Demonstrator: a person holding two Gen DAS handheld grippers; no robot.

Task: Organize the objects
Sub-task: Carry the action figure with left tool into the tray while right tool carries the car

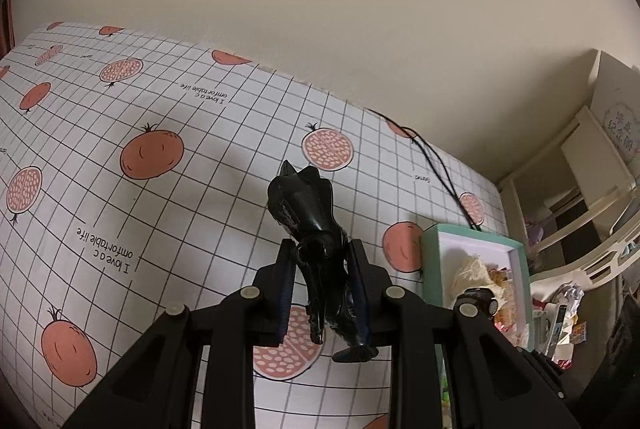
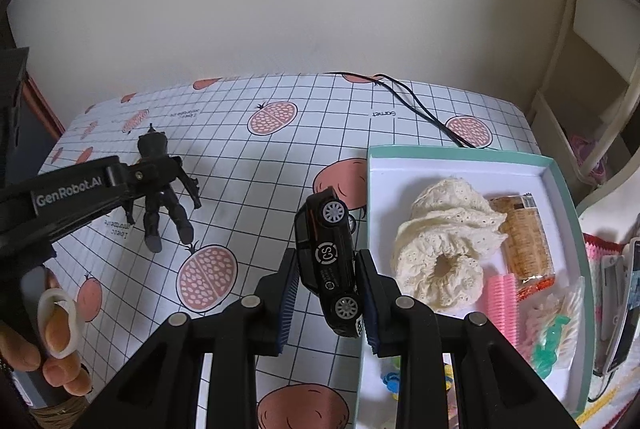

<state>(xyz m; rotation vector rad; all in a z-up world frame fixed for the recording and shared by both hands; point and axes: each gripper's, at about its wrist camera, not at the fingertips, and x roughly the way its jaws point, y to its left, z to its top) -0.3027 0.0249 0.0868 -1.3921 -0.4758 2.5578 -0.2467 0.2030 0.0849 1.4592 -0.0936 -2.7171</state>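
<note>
The right tool point(image 2: 326, 269) grips the toy car point(image 2: 329, 261) just left of the box point(image 2: 568, 229) — nearer than the left tool point(image 1: 322, 281), clenched on the black figure point(image 1: 316, 237).

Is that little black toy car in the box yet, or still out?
Still out. The right gripper holds the black toy car on its side above the tablecloth, just left of the box.

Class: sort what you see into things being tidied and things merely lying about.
In the job:
black toy figure, in left gripper
black toy car, in right gripper
mint-green box

Lying about:
black cable
cream shelves
</note>
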